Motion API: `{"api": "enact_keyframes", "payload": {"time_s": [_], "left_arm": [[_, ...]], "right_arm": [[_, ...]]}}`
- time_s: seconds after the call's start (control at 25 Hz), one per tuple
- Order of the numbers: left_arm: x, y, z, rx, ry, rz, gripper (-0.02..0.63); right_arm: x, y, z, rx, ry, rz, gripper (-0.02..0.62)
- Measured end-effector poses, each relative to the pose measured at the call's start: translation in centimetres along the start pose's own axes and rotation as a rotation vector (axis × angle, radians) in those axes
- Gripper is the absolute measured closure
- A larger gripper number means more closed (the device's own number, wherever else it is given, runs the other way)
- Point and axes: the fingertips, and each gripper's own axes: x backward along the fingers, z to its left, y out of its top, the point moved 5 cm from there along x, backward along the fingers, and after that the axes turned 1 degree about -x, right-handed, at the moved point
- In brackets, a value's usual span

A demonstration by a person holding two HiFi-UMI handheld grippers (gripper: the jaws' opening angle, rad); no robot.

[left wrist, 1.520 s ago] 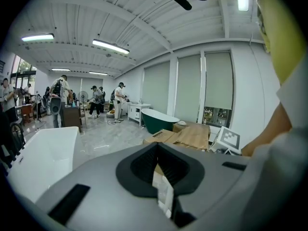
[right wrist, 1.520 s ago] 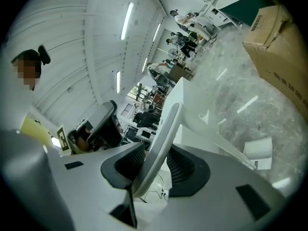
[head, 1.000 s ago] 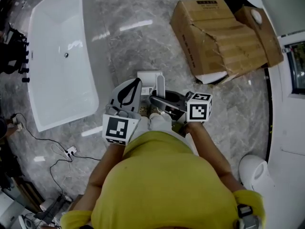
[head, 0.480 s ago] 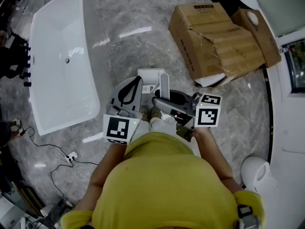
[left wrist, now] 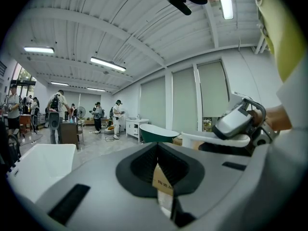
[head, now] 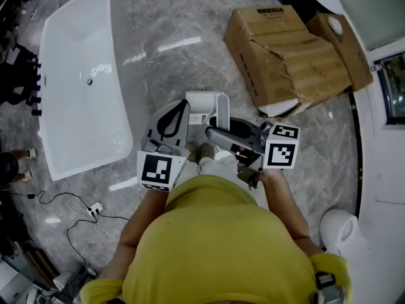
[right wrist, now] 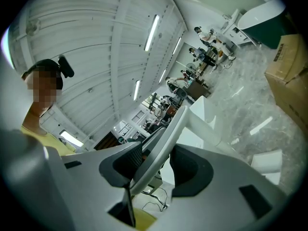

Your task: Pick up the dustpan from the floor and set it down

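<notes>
Since a second ago the right gripper (head: 214,132) has drifted toward the right of the head view. More of the white plastic dustpan (head: 201,100) now shows just past its tips.

The dustpan's long white handle (right wrist: 166,138) runs slantwise between the right gripper's jaws, which are opening. It leans on one dark pad, and a gap shows on the side of the other pad, so the grip looks loosened, not firm. Whether the pan already rests on the grey marble floor (head: 190,18) cannot be told from above.

The left gripper (left wrist: 163,177) sits beside the right one with its jaws together and nothing between them.

The step appears to be the release. To do it well, the pan should be fully seated before the jaws spread further, or the handle may swing or topple. Once it stands free, the right gripper should draw straight back along its own line, so the nearer pad does not drag the handle. The left gripper should stay clear to its side.
</notes>
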Motion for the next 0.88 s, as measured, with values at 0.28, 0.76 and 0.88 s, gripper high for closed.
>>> {"api": "enact_keyframes", "payload": {"time_s": [0.28,0.76,0.88], "left_arm": [[-0.2,0.0,0.2,0.002,-0.001,0.001,0.607],[-0.2,-0.6,0.6,0.011,0.000,0.018,0.607],[-0.2,-0.9,0.7,0.012,0.000,0.025,0.607]], "right_arm": [[0.2,0.0,-0.4,-0.008,-0.013,0.003,0.416],[-0.3,-1.1,-2.5,-0.028,-0.058,0.030,0.417],[-0.6,-1.9,-3.7,-0.032,-0.076,0.045,0.417]]}}
